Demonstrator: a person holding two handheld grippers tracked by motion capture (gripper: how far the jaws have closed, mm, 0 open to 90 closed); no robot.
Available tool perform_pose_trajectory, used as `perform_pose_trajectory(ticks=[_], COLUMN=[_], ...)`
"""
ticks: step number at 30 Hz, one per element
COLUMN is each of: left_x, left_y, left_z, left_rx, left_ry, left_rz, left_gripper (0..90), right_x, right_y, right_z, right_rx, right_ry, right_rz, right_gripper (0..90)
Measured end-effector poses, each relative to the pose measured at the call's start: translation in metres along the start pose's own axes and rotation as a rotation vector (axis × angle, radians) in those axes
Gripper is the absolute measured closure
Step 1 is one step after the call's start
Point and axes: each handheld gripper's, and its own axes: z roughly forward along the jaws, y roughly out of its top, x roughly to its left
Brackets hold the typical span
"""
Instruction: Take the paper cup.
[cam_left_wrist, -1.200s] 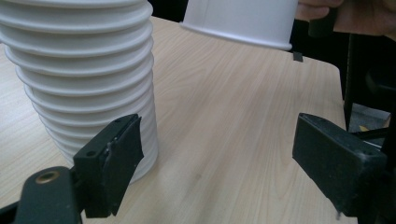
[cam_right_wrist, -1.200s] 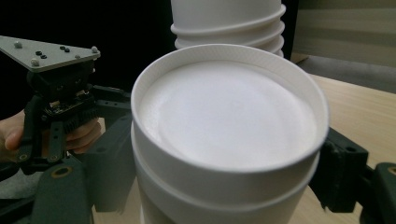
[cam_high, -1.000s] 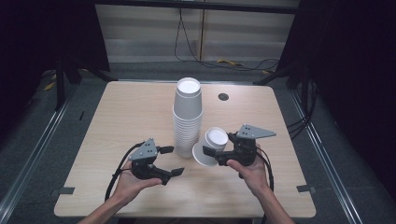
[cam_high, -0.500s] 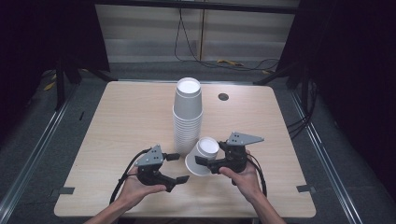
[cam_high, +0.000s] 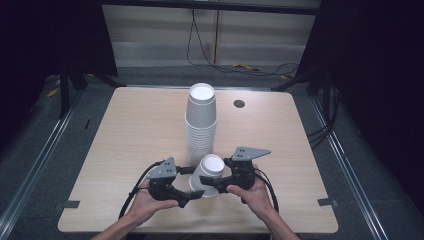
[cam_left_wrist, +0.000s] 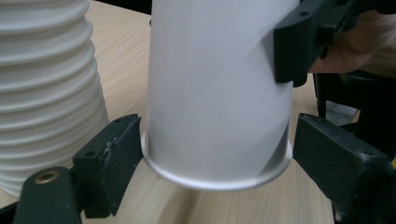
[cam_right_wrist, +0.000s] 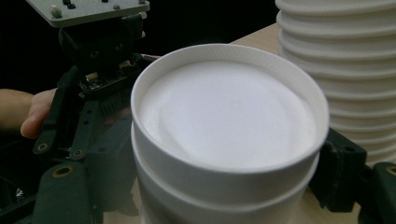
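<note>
Two white paper cups (cam_high: 207, 172), nested and turned base-up, hang tilted between the grippers at the near middle of the table (cam_high: 125, 130), just in front of the tall cup stack (cam_high: 201, 120) and not touching it. Seen from the right gripper's camera, one rim sits just under the other. The right gripper (cam_high: 218, 172) is clamped across the upper wall, a jaw pressed on either side. The left gripper (cam_high: 192, 181) has its jaws on either side of the wide bottom rim, which rides a little above the wood; one pad touches the rim and the other lies hard against it, so it grips there, though its jaws have just eased slightly wider
</note>
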Motion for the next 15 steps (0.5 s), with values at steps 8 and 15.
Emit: perform_pose_trajectory(ticks=[8, 15], left_x=[-0.001, -0.0006], left_y=[-0.0047, -0.0054], left_z=[0.0042, 0.0067], left_rx=[0.0, -0.001], left_ry=[-0.005, -0.022], left_rz=[-0.015, -0.032], left_gripper=[14.2, 10.7], right_x=[0.0017, 0.0066], right_y=[-0.0024, -0.0031], right_z=[0.0046, 0.0097], right_rx=[0.008, 0.015], right_ry=[0.018, 0.031], right_rz=[0.004, -0.003], right_gripper=[21.6, 21.7])
